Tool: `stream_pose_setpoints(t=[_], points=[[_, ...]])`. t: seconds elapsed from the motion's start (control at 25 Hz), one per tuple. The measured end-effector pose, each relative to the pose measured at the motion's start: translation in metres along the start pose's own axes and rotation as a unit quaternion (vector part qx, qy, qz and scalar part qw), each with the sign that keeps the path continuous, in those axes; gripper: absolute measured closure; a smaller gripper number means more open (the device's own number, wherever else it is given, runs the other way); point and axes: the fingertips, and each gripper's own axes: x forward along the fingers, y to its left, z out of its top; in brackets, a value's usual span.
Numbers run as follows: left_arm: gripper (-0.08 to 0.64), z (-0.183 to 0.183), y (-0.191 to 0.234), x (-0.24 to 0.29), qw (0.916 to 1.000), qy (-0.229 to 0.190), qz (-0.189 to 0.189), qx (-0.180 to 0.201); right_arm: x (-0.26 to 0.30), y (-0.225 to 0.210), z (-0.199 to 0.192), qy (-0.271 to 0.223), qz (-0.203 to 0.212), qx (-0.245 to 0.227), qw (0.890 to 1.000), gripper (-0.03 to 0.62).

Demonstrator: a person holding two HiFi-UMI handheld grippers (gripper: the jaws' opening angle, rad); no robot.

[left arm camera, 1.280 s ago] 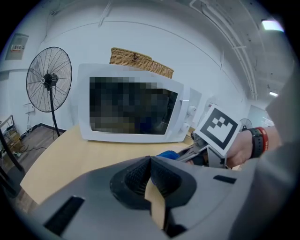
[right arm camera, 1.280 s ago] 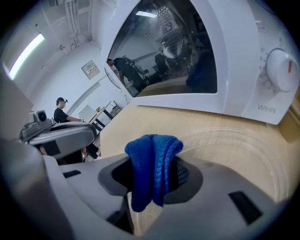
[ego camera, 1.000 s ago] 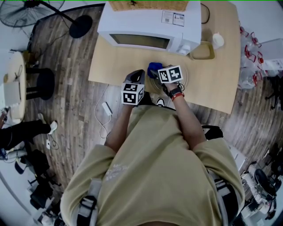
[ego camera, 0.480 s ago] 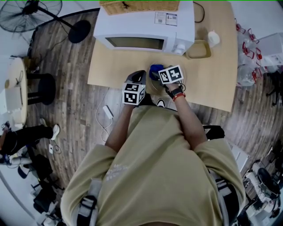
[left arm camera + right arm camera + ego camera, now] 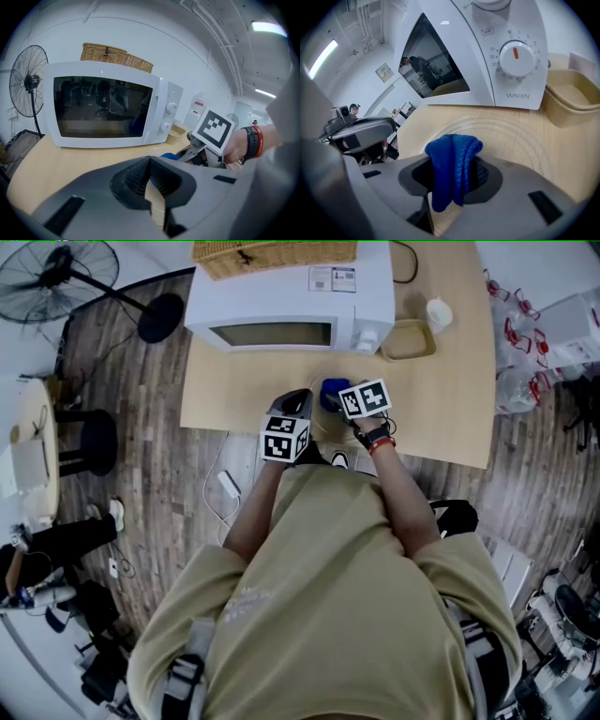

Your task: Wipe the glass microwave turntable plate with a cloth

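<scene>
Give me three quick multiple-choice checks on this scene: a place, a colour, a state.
1. Where does the glass turntable plate lie? A inside the microwave; B on the table before the microwave; C on the floor.
2. What colour is the cloth? A white; B blue; C green.
3. How is the right gripper? A open and empty; B shut on the cloth; C shut on the plate.
Answers: 1 B, its rim shows on the wood; 2 B, blue folds show; 3 B, its jaws pinch the cloth.

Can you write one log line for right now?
right gripper: shut on blue cloth | left gripper: shut, empty | glass plate: on table by microwave
</scene>
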Motion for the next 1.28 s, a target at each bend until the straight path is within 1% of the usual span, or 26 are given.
stream_pose_setpoints(t=[0.52,0.88,1.28], points=[[0.541,-0.001,-0.023,0.009,0.9996,-0.002,-0.025,0.011,-0.021,-0.022,-0.013,-0.012,-0.021,0.024,0.999,0.437],[0.541,-0.007,-0.032,0.014,0.9994,0.003,-0.033,0.013,-0.035,-0.037,-0.021,-0.024,-0.036,0.042,0.998,0.437],[0.541,-0.007,-0.043,0.016,0.9986,0.008,-0.047,0.023,-0.051,-0.049,-0.029,-0.037,-0.047,0.065,0.996,0.437]])
